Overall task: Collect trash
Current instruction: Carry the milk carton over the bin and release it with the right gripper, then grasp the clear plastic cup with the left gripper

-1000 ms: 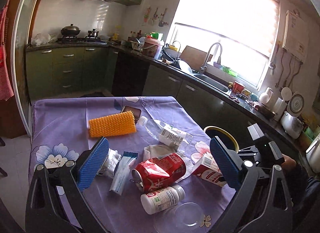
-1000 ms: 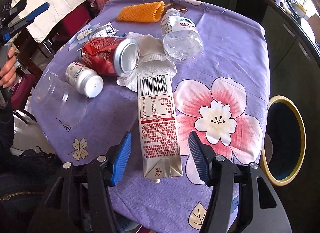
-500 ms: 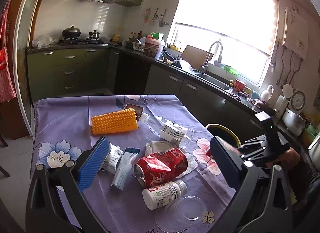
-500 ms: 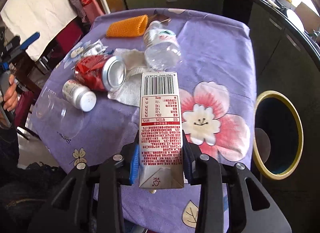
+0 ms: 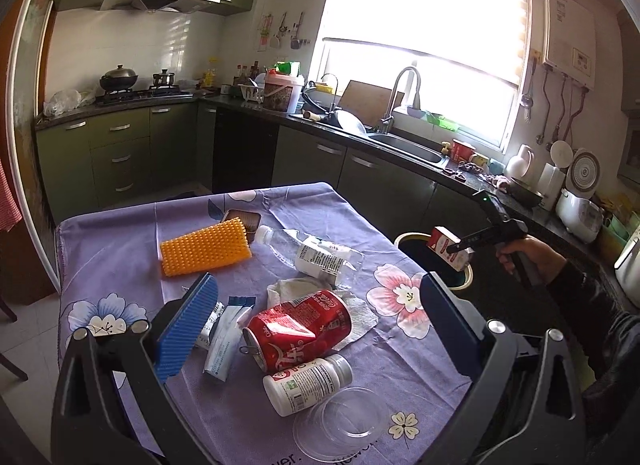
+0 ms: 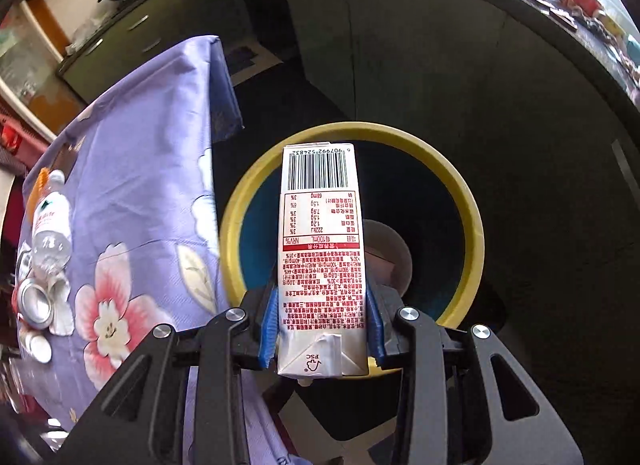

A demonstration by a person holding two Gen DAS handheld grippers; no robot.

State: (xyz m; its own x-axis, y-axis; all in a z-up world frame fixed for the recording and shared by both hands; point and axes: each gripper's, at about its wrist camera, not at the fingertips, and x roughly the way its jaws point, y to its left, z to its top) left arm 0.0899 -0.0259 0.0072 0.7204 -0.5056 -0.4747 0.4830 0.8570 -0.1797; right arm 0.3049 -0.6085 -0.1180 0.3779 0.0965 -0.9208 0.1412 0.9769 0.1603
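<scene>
Item: carton [image 6: 320, 257], clamped in right tongs [image 6: 322, 325] over bin [image 6: 468, 201]. Left tongs [image 5: 316, 329] apart, empty. Risk: release off-centre, carton strikes rim, falls outside.

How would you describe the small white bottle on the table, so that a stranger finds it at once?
On the purple flowered tablecloth, look at the near edge, just in front of the crushed red can. The white bottle lies on its side there, touching a clear plastic lid. It alone has a silver cap.

Right gripper [image 6: 322, 323] clamping a drink carton [image 6: 320, 249], yellow-rimmed bin [image 6: 456, 185] directly beneath, purple floral tablecloth [image 6: 152, 169] at nine o'clock, crushed can [image 6: 36, 301] at far left.
</scene>
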